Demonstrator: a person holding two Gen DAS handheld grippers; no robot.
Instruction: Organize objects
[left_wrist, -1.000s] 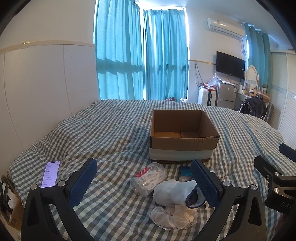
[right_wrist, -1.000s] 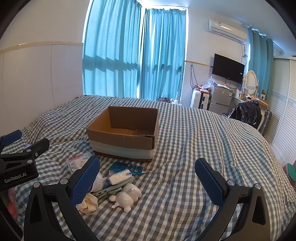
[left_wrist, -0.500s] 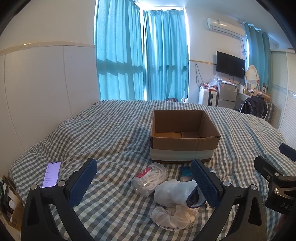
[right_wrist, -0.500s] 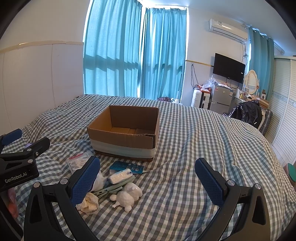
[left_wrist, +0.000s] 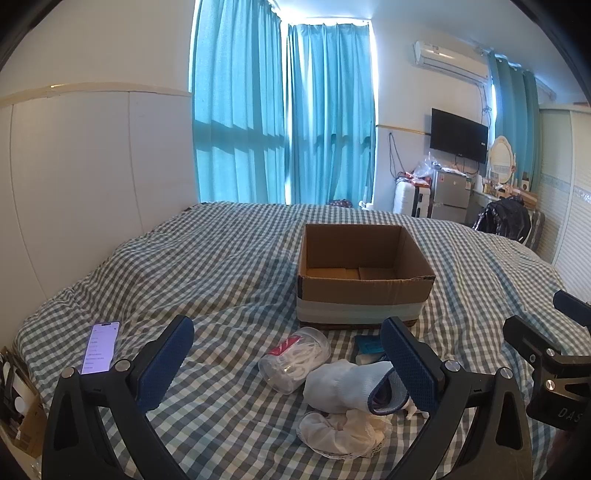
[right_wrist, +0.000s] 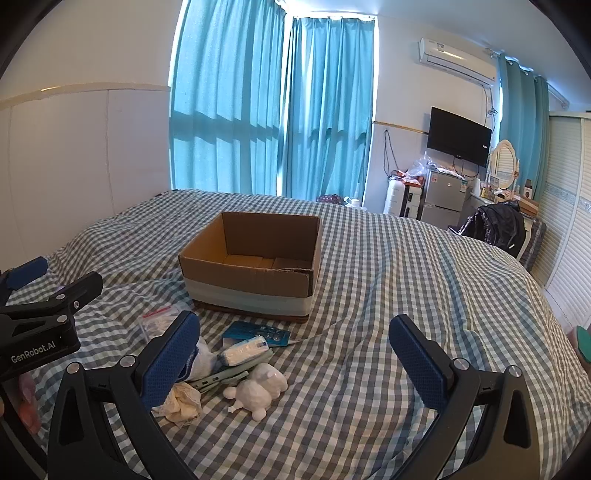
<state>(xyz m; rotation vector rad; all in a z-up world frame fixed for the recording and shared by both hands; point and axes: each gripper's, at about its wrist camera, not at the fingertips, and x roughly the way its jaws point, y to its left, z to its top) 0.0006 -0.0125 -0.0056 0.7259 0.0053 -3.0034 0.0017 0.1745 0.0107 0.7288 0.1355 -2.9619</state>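
Observation:
An empty open cardboard box (left_wrist: 364, 284) (right_wrist: 255, 273) stands on the checked bed. In front of it lies a pile: a clear bag of white items (left_wrist: 295, 358), a white and blue sock (left_wrist: 351, 384), a crumpled white cloth (left_wrist: 340, 432), a blue card (right_wrist: 258, 332), a tissue pack (right_wrist: 243, 349) and a white turtle figure (right_wrist: 258, 387). My left gripper (left_wrist: 288, 365) is open and empty above the near side of the pile. My right gripper (right_wrist: 295, 362) is open and empty, just right of the pile.
A lit phone (left_wrist: 100, 346) lies on the bed at the left. The headboard (left_wrist: 74, 192) is to the left. Curtains, a fridge (right_wrist: 443, 203), a TV and a black bag stand beyond the bed. The other gripper shows at each view's edge.
Both grippers have drifted very slightly; the view is almost the same. Nothing on the bed has moved.

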